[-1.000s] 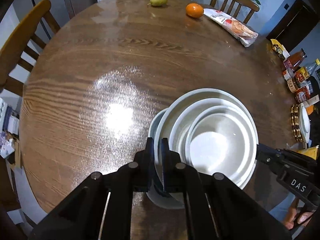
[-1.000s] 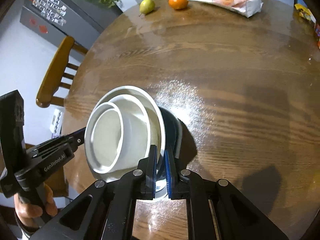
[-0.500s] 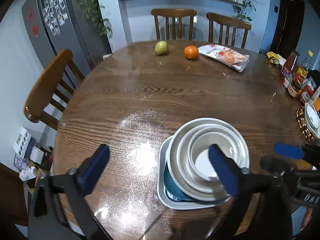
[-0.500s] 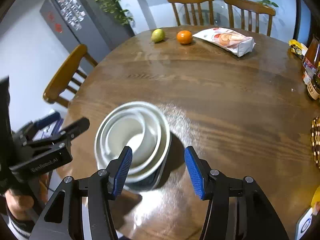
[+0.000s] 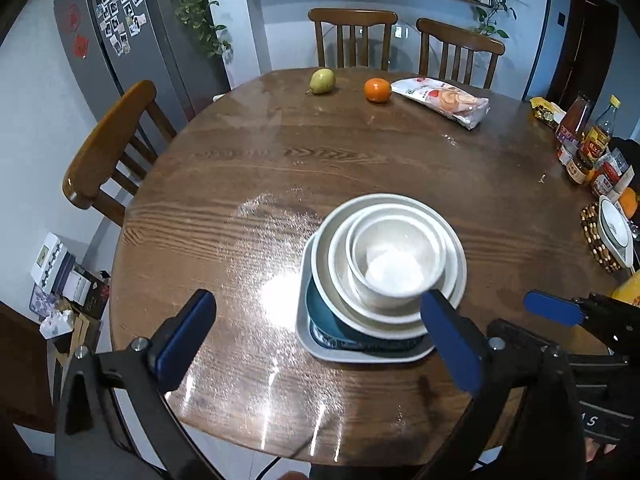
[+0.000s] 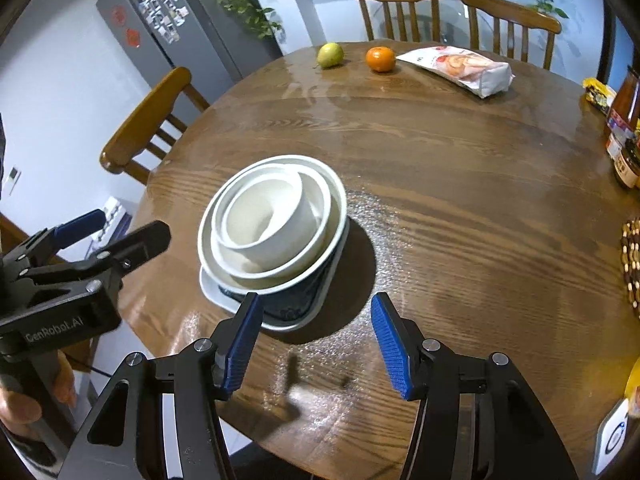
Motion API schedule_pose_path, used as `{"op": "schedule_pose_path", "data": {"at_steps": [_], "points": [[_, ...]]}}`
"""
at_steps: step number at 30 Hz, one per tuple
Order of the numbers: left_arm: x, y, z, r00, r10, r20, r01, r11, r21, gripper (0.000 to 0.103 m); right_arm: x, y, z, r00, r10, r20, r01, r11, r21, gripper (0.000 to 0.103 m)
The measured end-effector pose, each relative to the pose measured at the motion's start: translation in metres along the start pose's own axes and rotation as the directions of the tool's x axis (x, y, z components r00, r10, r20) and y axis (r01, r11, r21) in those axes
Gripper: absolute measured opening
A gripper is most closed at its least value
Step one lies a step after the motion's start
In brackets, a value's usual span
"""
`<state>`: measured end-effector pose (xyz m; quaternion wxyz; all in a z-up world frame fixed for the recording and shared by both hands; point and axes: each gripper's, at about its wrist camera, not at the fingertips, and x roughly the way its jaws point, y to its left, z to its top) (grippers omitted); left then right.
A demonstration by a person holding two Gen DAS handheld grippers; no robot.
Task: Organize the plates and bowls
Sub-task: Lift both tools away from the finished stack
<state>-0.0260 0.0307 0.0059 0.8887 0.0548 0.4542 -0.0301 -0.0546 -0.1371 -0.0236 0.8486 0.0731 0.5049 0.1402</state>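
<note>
My left tongs (image 5: 316, 336) stand spread as wide as they go, nothing between the blue ribbed pads (image 5: 182, 338); they sprang apart within the last second. Just beyond them, at about six o'clock on the round wooden desk (image 5: 360, 160), sits the stack. At the bottom lies a pale squarish plate (image 5: 360, 356) with rounded corners, and on it a dark teal plate (image 5: 326, 320) with a patterned rim. A wide white bowl (image 5: 456, 256) rests on that, a smaller white bowl (image 5: 340, 264) nests in it, and a deep, straight-walled white bowl (image 5: 394, 264) sits innermost, seemingly tilted against the others. I can see nothing inside it but its glossy bottom.

My right tongs (image 6: 316, 344) are parted about halfway, pads (image 6: 390, 344) clear of everything, the stack just ahead of the left pad; the jaws opened out of a closed state within the last second. The other gripper shows at nine o'clock in this view, a hand (image 6: 24, 400) on its handle.

The desk is dark brown with strong grain and a shiny, glaring finish. At its twelve o'clock edge lie a green pear (image 5: 322, 80), a round orange (image 5: 377, 90) and a crinkly plastic snack bag (image 5: 444, 100). At three o'clock stand sauce bottles (image 5: 588, 148) and a beaded wooden trivet (image 5: 596, 236) carrying a white dish (image 5: 614, 236).
</note>
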Motion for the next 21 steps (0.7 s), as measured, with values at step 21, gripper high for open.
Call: {"op": "schedule_pose_path", "data": {"at_steps": [21], "points": [[-0.005,0.009,-0.023,0.998,0.055,-0.003,-0.055,0.998,-0.043,0.102,0.004,0.015,-0.004,1.000,0.013,-0.026,-0.015,0.999,-0.049,0.057]]}}
